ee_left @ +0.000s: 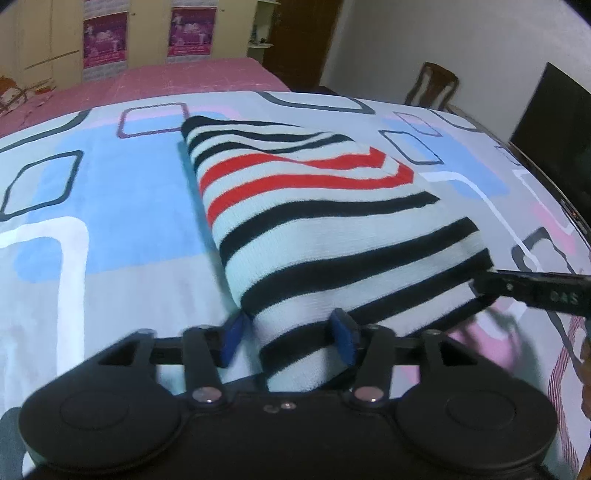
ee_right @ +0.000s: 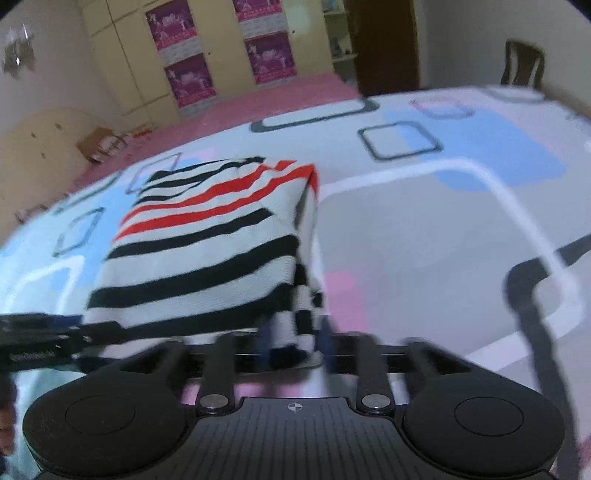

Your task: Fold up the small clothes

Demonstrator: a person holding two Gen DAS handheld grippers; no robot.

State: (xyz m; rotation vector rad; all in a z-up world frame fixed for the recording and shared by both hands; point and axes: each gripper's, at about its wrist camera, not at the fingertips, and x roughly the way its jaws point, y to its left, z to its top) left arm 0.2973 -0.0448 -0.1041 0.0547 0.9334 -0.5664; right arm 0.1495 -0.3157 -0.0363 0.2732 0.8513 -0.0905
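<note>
Your left gripper (ee_left: 290,338) stands wide around the striped garment's (ee_left: 314,221) near corner at lower centre; your right gripper (ee_right: 295,343) blurs, grip unclear.

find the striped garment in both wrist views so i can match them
Left wrist: striped garment fills the centre, running from upper middle down between the near jaws.
Right wrist: left of centre, its right edge hanging at the jaws.
Shared landmark: purple posters on the cupboard.

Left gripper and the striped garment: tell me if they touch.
Touching. In the left wrist view the striped garment runs between the left gripper's blue pads, its near corner lying against the right-hand pad; a firm pinch is unclear.
</note>
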